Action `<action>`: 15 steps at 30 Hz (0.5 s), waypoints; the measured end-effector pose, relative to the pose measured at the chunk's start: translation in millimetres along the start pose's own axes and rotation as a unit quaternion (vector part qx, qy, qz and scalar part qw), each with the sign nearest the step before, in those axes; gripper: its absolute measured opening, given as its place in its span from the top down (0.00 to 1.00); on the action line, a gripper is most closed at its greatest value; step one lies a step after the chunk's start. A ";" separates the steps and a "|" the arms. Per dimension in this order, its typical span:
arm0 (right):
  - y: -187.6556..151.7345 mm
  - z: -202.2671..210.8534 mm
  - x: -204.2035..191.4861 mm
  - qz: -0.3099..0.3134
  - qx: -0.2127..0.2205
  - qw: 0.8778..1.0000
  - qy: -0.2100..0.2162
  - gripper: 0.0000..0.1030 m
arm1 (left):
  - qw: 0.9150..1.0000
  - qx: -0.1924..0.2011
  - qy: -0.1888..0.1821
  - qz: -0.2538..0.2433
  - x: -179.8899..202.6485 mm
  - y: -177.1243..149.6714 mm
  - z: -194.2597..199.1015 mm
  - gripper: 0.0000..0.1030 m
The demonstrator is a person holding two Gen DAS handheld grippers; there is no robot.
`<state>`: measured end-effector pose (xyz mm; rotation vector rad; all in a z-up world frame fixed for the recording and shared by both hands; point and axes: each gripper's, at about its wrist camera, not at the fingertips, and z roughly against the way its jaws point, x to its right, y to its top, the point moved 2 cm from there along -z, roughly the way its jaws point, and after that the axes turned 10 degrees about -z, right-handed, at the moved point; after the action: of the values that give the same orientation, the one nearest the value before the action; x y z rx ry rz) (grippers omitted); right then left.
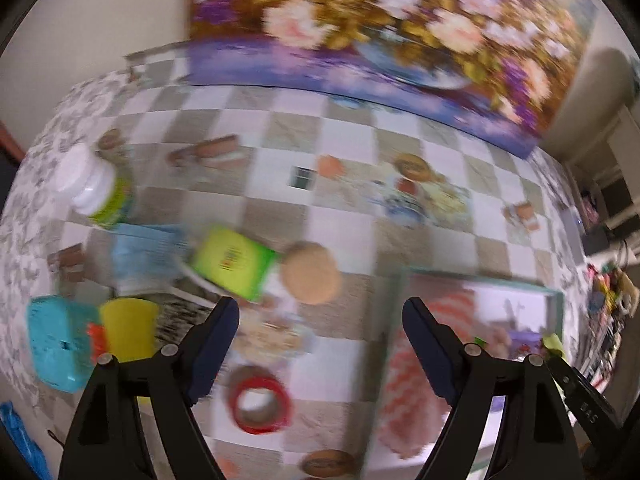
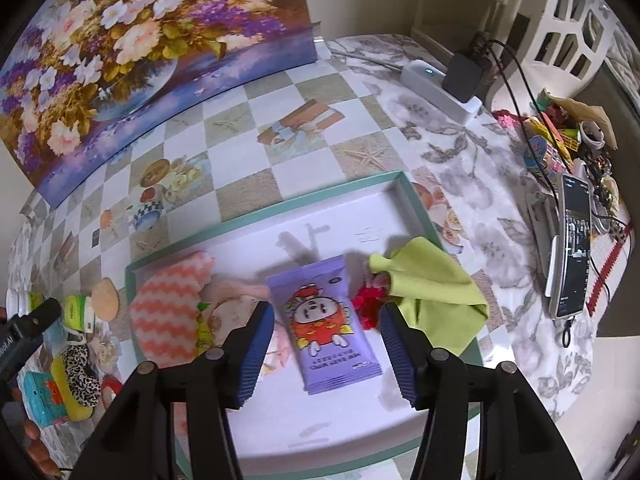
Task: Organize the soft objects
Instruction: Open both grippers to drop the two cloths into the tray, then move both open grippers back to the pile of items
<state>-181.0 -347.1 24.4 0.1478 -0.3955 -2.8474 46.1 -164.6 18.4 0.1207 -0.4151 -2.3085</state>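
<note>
A teal-rimmed white tray (image 2: 264,216) holds a purple wipes pack (image 2: 324,324), a pink-and-white wavy cloth (image 2: 168,304), a lime cloth (image 2: 432,284) and a red soft item (image 2: 368,304). My right gripper (image 2: 326,354) is open and empty, hovering over the wipes pack. My left gripper (image 1: 320,344) is open and empty above the checkered table, left of the tray (image 1: 556,304). The left wrist view is blurred. A round tan puff (image 1: 310,274), a green pack (image 1: 232,262), a blue pack (image 1: 140,252) and a leopard-print item (image 2: 80,372) lie left of the tray.
A red tape roll (image 1: 260,404), yellow cup (image 1: 128,328), teal toy box (image 1: 56,344) and white-capped bottle (image 1: 96,188) stand at the left. A flower painting (image 2: 140,52) leans at the back. A power strip (image 2: 440,88), phone (image 2: 572,248) and clutter sit at the right.
</note>
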 end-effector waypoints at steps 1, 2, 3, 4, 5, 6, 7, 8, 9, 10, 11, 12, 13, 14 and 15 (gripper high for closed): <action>-0.8 0.7 -3.2 0.002 0.001 1.000 0.002 0.43 | 1.000 0.002 0.007 0.005 -9.3 0.6 1.4 0.18; -1.4 1.5 -5.9 0.004 0.001 1.000 0.003 0.43 | 1.000 0.004 0.013 0.011 -18.5 1.1 2.9 0.18; -2.2 2.4 -9.2 0.005 0.002 1.000 0.006 0.43 | 1.000 0.006 0.018 0.017 -25.8 1.8 4.1 0.18; -3.4 3.9 -13.9 0.008 0.003 1.000 0.009 0.43 | 0.999 0.008 0.022 0.022 -34.4 2.2 6.3 0.18; -3.8 4.6 -17.1 0.010 0.004 1.000 0.010 0.43 | 0.999 0.010 0.025 0.025 -41.1 2.5 8.1 0.18; -4.6 5.4 -20.4 0.012 0.004 1.000 0.012 0.43 | 0.999 0.012 0.029 0.028 -48.3 2.9 10.6 0.18; -5.6 6.3 -24.5 0.014 0.005 1.000 0.013 0.43 | 0.999 0.014 0.033 0.030 -54.5 3.3 13.1 0.18; -6.7 7.2 -29.2 0.017 0.005 1.000 0.016 0.43 | 0.999 0.018 0.039 0.031 -62.0 3.6 16.6 0.18; -7.8 8.4 -34.1 0.019 0.006 1.000 0.019 0.43 | 0.998 0.020 0.041 0.032 -65.8 4.0 18.3 0.18; -8.7 9.9 -38.5 0.022 0.008 1.000 0.022 0.43 | 0.998 0.023 0.045 0.033 -72.2 4.1 21.7 0.18; -9.5 11.8 -43.0 0.023 0.010 0.999 0.025 0.43 | 0.998 0.025 0.047 0.034 -76.7 4.3 24.0 0.18; -10.1 13.6 -47.3 0.026 0.012 0.999 0.027 0.43 | 0.998 0.027 0.049 0.035 -80.9 4.6 26.2 0.18; -11.4 15.9 -52.6 0.029 0.015 0.999 0.030 0.43 | 0.998 0.030 0.052 0.037 -86.2 4.7 29.0 0.18; -12.5 18.1 -58.2 0.034 0.019 0.999 0.032 0.43 | 0.997 0.031 0.054 0.038 -89.5 4.8 31.0 0.18; -13.9 20.0 -63.3 0.039 0.022 0.998 0.036 0.43 | 0.997 0.033 0.056 0.039 -93.6 4.6 33.4 0.18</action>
<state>-126.3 -312.0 43.7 0.2368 -0.4390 -2.7496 107.5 -91.9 47.6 0.2617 -0.4311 -2.1995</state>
